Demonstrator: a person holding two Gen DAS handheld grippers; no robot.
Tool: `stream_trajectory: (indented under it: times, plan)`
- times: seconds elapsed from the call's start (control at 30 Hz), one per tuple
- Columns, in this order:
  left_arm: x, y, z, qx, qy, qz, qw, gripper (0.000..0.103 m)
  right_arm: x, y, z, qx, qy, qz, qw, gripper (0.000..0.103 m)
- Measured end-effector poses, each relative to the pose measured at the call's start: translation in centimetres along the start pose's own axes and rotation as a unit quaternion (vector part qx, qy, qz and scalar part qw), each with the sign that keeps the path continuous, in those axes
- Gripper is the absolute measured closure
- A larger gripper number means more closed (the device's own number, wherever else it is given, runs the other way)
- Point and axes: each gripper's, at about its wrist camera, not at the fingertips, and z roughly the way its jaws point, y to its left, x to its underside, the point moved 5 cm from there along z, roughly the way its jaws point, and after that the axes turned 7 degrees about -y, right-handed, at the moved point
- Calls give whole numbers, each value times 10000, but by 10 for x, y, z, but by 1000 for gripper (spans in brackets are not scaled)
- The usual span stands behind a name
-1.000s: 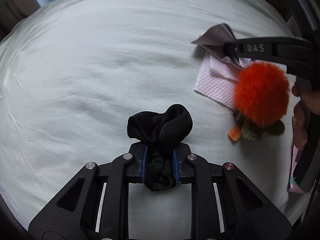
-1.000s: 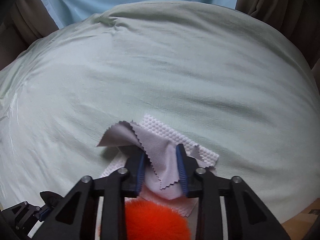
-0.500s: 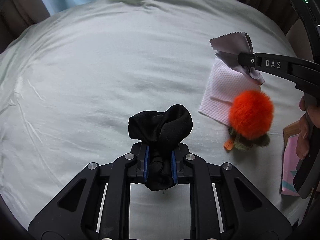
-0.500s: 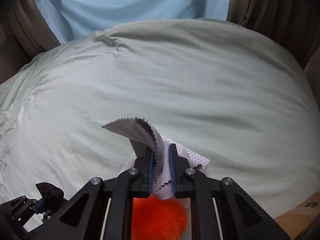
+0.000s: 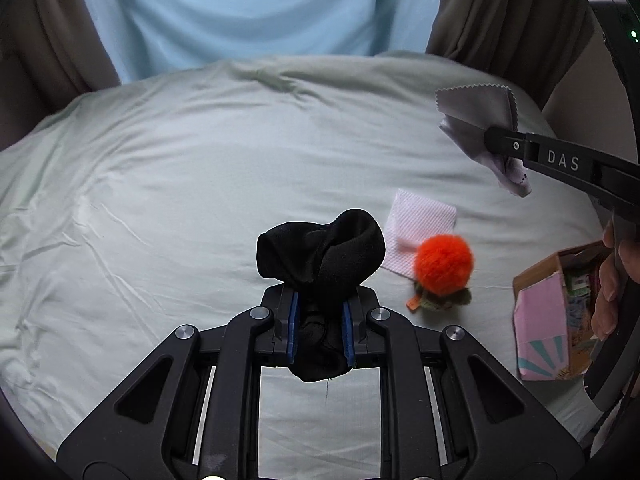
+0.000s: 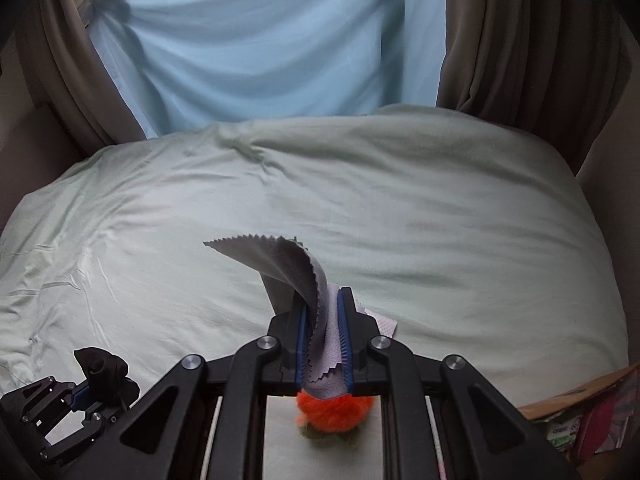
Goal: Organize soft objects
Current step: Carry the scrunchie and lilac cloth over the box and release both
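Note:
My left gripper (image 5: 319, 298) is shut on a bunched black sock (image 5: 320, 256) and holds it above the pale green bed sheet (image 5: 180, 184). My right gripper (image 6: 323, 300) is shut on a grey pinked-edge cloth (image 6: 288, 264), lifted off the bed; the cloth also shows in the left wrist view (image 5: 480, 116). An orange fluffy pom-pom toy (image 5: 443, 264) with green leaves lies on the sheet beside a white textured cloth (image 5: 416, 224). The toy also shows under my right gripper (image 6: 334, 410). The left gripper with the sock shows at lower left in the right wrist view (image 6: 100, 376).
An open cardboard box (image 5: 556, 312) with pink and printed items stands at the right edge of the bed, also seen in the right wrist view (image 6: 588, 420). A light blue curtain (image 6: 260, 48) and brown curtains (image 6: 520, 40) hang behind the bed.
Both grippers have risen and pulled back from the bed. The right gripper closed on the grey cloth and lifted it off the white cloth. The black sock stays held.

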Motion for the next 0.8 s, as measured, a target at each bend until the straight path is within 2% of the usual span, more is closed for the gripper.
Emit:
stream_trajectory:
  times: [0.27,0.4,0.6,0.8]
  plan:
    - [-25,-1,-63,139,-321,53,9994,88,-12,3,-81,73,-287,36,9996,90]
    - [-37,-13,-97,281,-490,94,9984,88,-14,-3,-119,169,-380,125,9991,90]
    - [-45,-54,-138,549,-620,338,9960,88,-7,-28,-182,375,-477,378,9974,90]
    - [-43,-110,-163,772,-664,386,9941,88,4,-67,-225,600,-547,579,9950,90]
